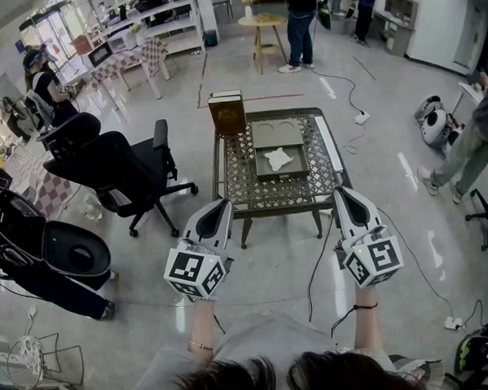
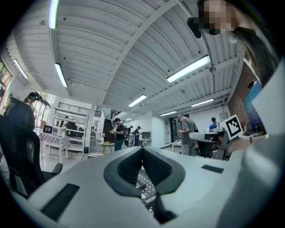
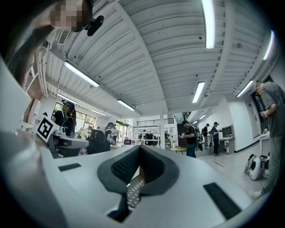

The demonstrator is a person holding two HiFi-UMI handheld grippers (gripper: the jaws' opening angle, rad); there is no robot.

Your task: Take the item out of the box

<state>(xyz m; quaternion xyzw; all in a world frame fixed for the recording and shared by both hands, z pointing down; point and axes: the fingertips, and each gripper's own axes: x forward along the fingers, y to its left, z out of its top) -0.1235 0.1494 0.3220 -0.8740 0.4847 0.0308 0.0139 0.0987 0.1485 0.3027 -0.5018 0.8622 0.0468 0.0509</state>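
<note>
A low table with a metal lattice top [image 1: 243, 182] stands ahead of me. On it lies an open grey box [image 1: 280, 173] with its lid folded back, and a crumpled white item [image 1: 279, 158] rests inside. My left gripper [image 1: 223, 204] hovers short of the table's near left corner, jaws shut and holding nothing. My right gripper [image 1: 340, 192] hangs by the near right corner, also shut and holding nothing. In the left gripper view the jaws [image 2: 142, 149] meet with only the lattice top showing below them. The right gripper view shows the same closed jaws [image 3: 139, 150].
A brown upright box [image 1: 227, 112] stands on the table's far left corner. A black office chair [image 1: 120, 168] sits left of the table, with another seat [image 1: 72, 252] nearer. A cable [image 1: 317, 264] trails on the floor by the right leg. People stand further back.
</note>
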